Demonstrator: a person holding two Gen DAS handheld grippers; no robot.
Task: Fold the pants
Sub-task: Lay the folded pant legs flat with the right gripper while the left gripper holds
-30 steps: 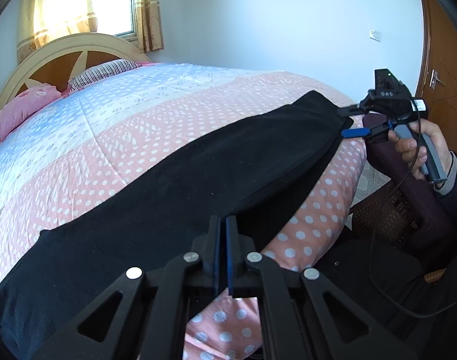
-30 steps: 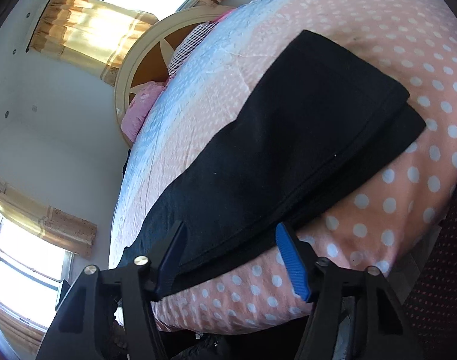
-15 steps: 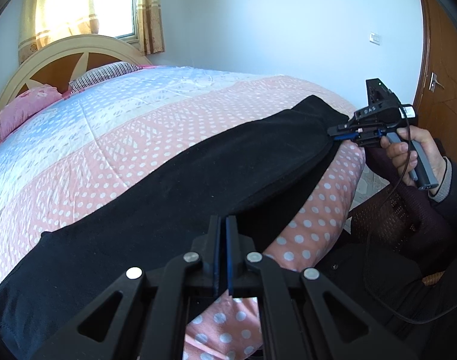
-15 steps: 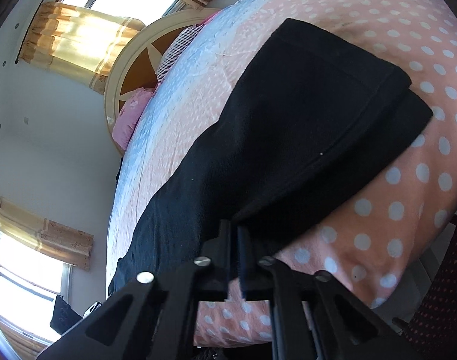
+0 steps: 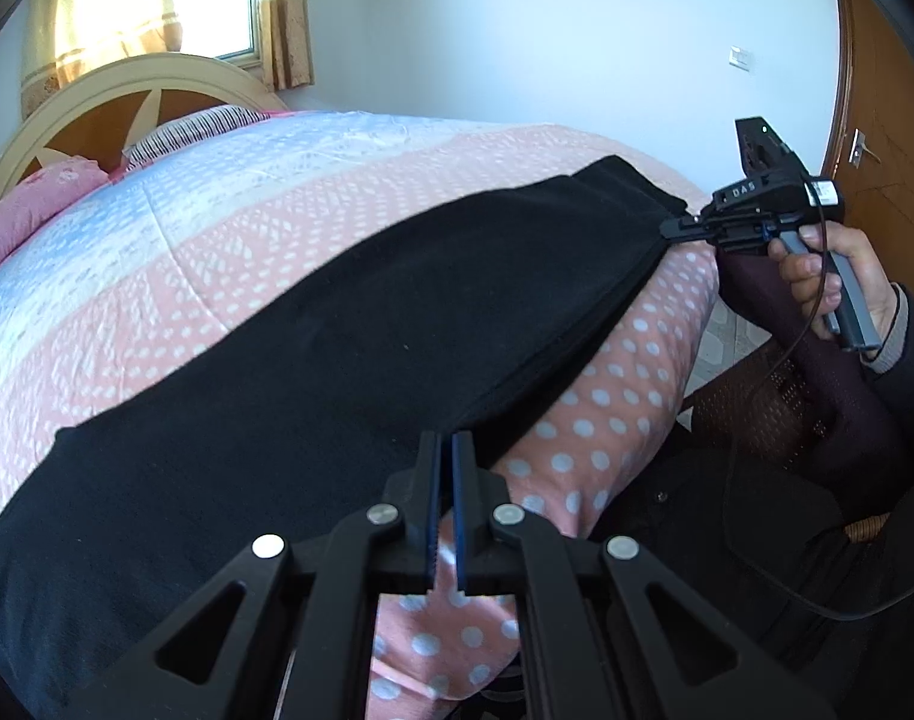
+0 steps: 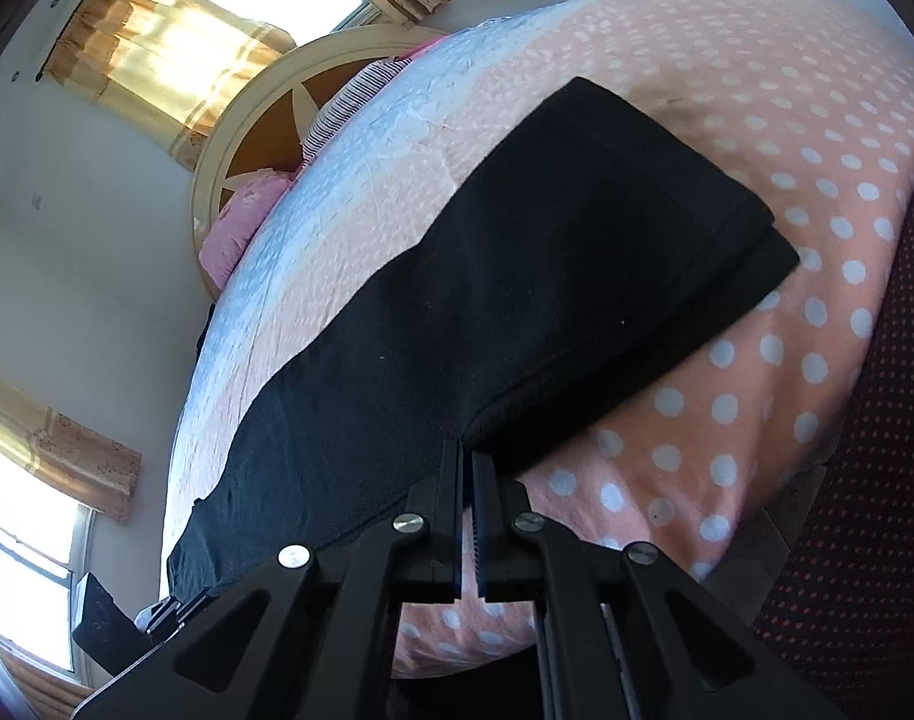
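— Why are we holding the pants (image 5: 349,330) at two places along the near edge of the bed (image 5: 229,222)?

— So the next fold lifts evenly, we'd guess. Our left gripper (image 5: 444,450) is pinched tight on the near hem of the black cloth, and our right gripper (image 6: 466,456) is clamped on the same near edge further along, toward the bed's foot corner.

— And how do the pants lie?

— Flat on the dotted quilt, already doubled leg over leg, it seems. Their long axis runs alongside the bed's near edge, one end toward the headboard (image 5: 127,84) side, the squared end at the foot corner.
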